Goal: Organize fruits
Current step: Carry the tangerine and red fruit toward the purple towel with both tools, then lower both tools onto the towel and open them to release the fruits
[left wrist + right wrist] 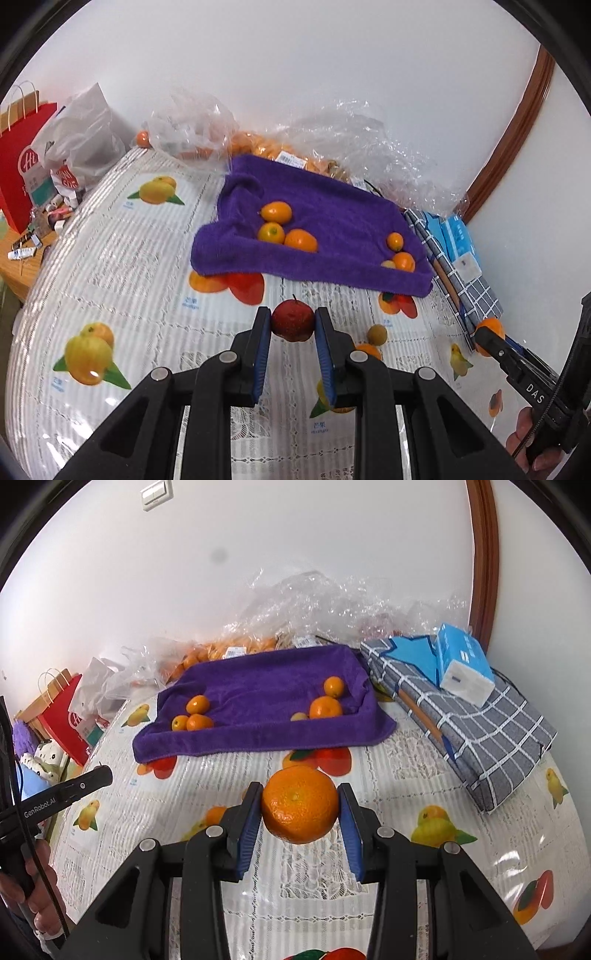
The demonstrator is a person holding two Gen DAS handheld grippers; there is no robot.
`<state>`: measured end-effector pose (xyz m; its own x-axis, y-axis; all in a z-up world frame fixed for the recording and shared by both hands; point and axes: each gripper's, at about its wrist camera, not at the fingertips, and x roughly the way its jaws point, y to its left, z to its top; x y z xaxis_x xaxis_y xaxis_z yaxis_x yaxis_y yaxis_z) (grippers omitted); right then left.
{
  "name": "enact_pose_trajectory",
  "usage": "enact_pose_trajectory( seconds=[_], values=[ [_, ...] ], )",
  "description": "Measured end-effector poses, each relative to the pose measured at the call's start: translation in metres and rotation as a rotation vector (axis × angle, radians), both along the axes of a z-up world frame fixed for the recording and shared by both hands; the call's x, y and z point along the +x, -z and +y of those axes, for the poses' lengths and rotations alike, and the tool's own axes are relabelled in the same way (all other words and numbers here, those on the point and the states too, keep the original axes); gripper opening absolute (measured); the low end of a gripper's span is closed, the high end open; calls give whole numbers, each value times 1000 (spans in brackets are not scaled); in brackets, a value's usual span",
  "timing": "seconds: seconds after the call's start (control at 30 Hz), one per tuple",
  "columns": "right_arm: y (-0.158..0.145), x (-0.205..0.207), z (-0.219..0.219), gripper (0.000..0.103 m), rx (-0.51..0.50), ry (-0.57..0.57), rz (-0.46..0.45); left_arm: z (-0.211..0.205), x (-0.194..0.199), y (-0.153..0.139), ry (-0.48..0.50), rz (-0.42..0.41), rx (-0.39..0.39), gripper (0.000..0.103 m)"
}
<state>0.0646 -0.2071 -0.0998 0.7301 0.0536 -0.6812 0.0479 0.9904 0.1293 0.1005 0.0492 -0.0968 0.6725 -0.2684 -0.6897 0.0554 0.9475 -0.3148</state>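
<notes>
Fruits fill both our tools: left tool (293, 322) clamps a small red apple (293, 320), right tool (300, 806) a round orange tangerine (300, 805), above the fruit-printed plastic-covered surface (406, 867); beyond, purple towel (258, 698), white wall (258, 554).

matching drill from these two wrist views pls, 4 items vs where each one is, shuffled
Items:
1. red apple
2. big orange
3. tissue pack
4. three small oranges

Places:
A. on the checked grey bundle
B. between the right gripper's fingers
C. on the left part of the purple towel
D. between the left gripper's fingers

Pairs: 1-D, 2-B, 3-A, 4-C
</notes>
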Motion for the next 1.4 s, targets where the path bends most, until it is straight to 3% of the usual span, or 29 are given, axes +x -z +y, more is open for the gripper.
enact_pose_trajectory(
  seconds=[0.57,1.4],
  values=[
    [-14,40,1,40,-26,5,-3,6,33,-20,12,-30,9,23],
    [25,166,-33,40,-36,50,44,20,146,19,-42,50,-25,23]
  ],
)
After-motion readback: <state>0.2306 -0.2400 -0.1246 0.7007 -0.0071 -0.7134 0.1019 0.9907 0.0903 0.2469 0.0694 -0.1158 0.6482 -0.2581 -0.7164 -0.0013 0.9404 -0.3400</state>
